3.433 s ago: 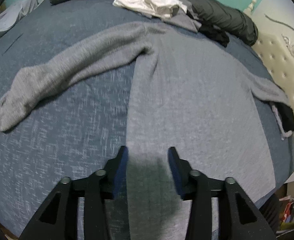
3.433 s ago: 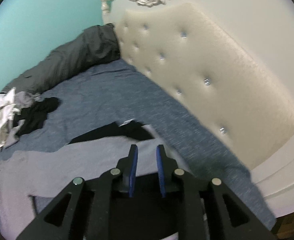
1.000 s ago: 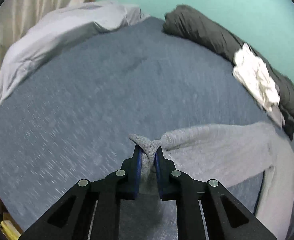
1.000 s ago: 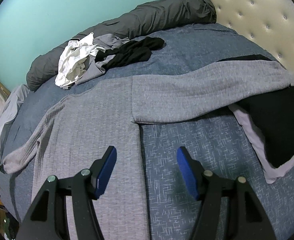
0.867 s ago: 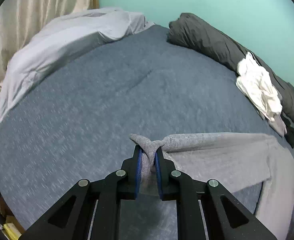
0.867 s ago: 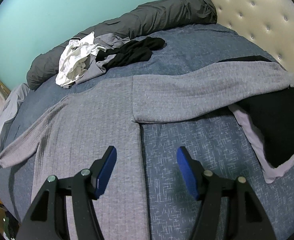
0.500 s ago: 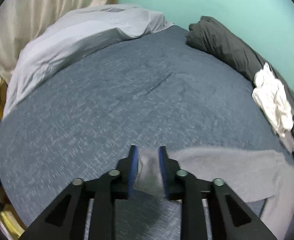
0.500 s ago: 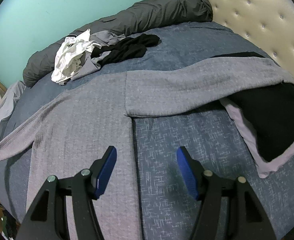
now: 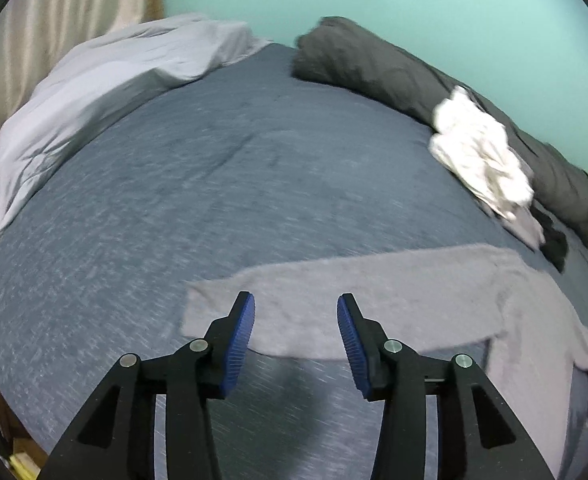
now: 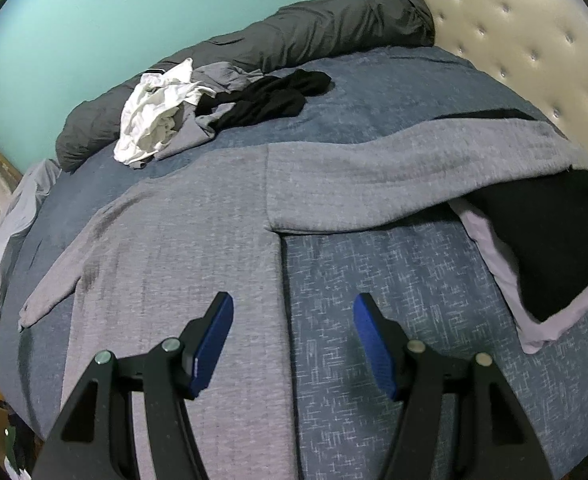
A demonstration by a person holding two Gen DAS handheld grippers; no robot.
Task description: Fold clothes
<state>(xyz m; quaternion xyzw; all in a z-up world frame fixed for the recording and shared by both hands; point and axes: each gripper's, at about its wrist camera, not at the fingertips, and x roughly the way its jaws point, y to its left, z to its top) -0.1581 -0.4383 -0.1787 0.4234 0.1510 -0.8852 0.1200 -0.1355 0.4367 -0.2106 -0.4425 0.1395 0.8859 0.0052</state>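
Right wrist only: headboard (image 10: 534,40), black garment (image 10: 270,100)

1. The grey sweater (image 10: 198,240) runs under the right gripper (image 10: 293,336) and off the bottom edge; its hem is unseen.
2. A sleeve covers part of the black garment (image 10: 566,240).
3. The left view is motion-blurred, smearing the white clothes (image 9: 482,160).

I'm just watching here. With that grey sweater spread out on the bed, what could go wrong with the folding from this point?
The grey sweater's right sleeve lies over a black garment; folding it in could drag that along.

The left gripper is opening with nothing between its jaws; the left sleeve below it could lie uneven and fold crooked.

The white clothes pile sits near the collar and might get caught.
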